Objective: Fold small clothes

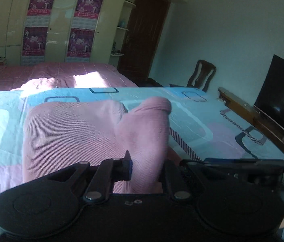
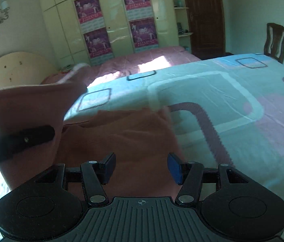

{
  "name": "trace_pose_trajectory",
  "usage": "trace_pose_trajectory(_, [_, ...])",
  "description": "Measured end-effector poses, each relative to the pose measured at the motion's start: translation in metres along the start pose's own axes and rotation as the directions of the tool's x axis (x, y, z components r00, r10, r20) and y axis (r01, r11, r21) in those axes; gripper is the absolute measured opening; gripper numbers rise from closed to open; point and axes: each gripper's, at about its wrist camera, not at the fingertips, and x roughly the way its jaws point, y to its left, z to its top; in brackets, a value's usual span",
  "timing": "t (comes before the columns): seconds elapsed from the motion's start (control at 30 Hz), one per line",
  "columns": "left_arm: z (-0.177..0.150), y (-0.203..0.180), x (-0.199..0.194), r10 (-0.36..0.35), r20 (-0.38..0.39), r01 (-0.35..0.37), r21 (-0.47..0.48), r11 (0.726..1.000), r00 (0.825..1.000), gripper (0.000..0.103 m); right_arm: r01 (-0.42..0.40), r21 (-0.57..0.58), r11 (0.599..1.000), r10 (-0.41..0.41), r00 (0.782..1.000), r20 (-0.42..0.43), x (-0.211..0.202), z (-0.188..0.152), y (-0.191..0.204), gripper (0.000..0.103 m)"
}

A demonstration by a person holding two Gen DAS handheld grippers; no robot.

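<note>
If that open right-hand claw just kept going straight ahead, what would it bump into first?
Most likely the pink garment lying on the patterned bedsheet. The right gripper is open and empty, aimed over that cloth; depth is hard to judge, so it may skim above it first.

A bed (image 2: 212, 92) is covered with a light blue sheet (image 1: 192, 121) with pink patches and dark square outlines. A pink cloth (image 1: 69, 133) is spread flat on the sheet, and one part of it is lifted up off the bed. Sunlight is seen across the far side.
</note>
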Motion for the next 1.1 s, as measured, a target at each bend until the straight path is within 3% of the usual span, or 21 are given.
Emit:
trace_pose_trajectory(0.07, [-0.020,-0.017,0.028,0.010,-0.112,-0.004,0.054,0.999,0.994,0.020,0.012,0.030,0.999,-0.012,1.000,-0.011,-0.006,0.002,-0.022,0.056])
trace_pose_trajectory(0.13, [-0.038,-0.028,0.026,0.028,-0.123,-0.017,0.091,0.996,0.992,0.023,-0.008,0.055,0.998,0.009,1.000,-0.018,-0.010,0.006,-0.033,0.056])
trace_pose_trajectory(0.23, [-0.045,-0.031,0.011,-0.004,-0.128,0.015,0.089,0.996,0.992,0.038,-0.084,0.082,0.993,0.086,0.996,-0.020,-0.013,0.014,-0.038,0.059])
trace_pose_trajectory(0.27, [-0.044,-0.028,0.005,-0.025,-0.132,0.035,0.076,0.996,0.991,0.044,-0.110,0.091,0.990,0.113,0.993,-0.022,-0.013,0.015,-0.036,0.062])
trace_pose_trajectory(0.3, [-0.043,-0.025,-0.003,-0.039,-0.132,0.048,0.064,0.997,0.990,0.049,-0.153,0.097,0.983,0.156,0.988,-0.021,-0.012,0.017,-0.033,0.076])
trace_pose_trajectory(0.33, [-0.043,-0.023,-0.009,-0.040,-0.129,0.048,0.055,0.997,0.991,0.061,-0.186,0.099,0.978,0.189,0.982,-0.018,-0.010,0.018,-0.028,0.087])
trace_pose_trajectory(0.37, [-0.043,-0.020,-0.016,-0.035,-0.118,0.041,0.048,0.998,0.992,0.065,-0.220,0.096,0.971,0.223,0.975,-0.022,-0.006,0.019,-0.022,0.088])
trace_pose_trajectory(0.5, [-0.040,0.002,-0.046,0.013,-0.068,-0.013,-0.003,1.000,0.998,0.065,-0.275,0.091,0.957,0.284,0.953,-0.102,0.027,0.023,-0.003,0.088])
trace_pose_trajectory(0.6, [-0.032,0.026,-0.058,0.104,-0.030,-0.105,-0.061,0.993,0.994,0.065,-0.287,0.125,0.950,0.305,0.938,-0.164,0.055,0.019,0.001,0.087])
trace_pose_trajectory(0.67, [-0.029,0.044,-0.059,0.169,-0.035,-0.172,-0.097,0.980,0.985,0.064,-0.294,0.150,0.944,0.319,0.930,-0.184,0.064,0.017,0.000,0.068])
trace_pose_trajectory(0.7, [-0.028,0.052,-0.059,0.193,-0.039,-0.196,-0.117,0.974,0.981,0.064,-0.290,0.165,0.943,0.320,0.926,-0.199,0.067,0.014,-0.002,0.047])
trace_pose_trajectory(0.73, [-0.025,0.059,-0.059,0.209,-0.039,-0.212,-0.134,0.968,0.977,0.064,-0.288,0.172,0.942,0.320,0.926,-0.201,0.068,0.013,-0.003,0.037])
trace_pose_trajectory(0.87, [-0.023,0.075,-0.054,0.253,-0.049,-0.258,-0.158,0.953,0.966,0.064,-0.299,0.156,0.941,0.328,0.918,-0.221,0.069,0.012,-0.001,0.034])
trace_pose_trajectory(0.93, [-0.021,0.080,-0.050,0.264,-0.054,-0.270,-0.166,0.949,0.963,0.063,-0.301,0.134,0.944,0.326,0.917,-0.229,0.072,0.015,0.006,0.013])
trace_pose_trajectory(1.1, [-0.016,0.086,-0.045,0.233,-0.048,-0.238,-0.205,0.949,0.971,0.063,-0.306,0.040,0.951,0.309,0.939,-0.153,0.049,0.031,0.015,0.010])
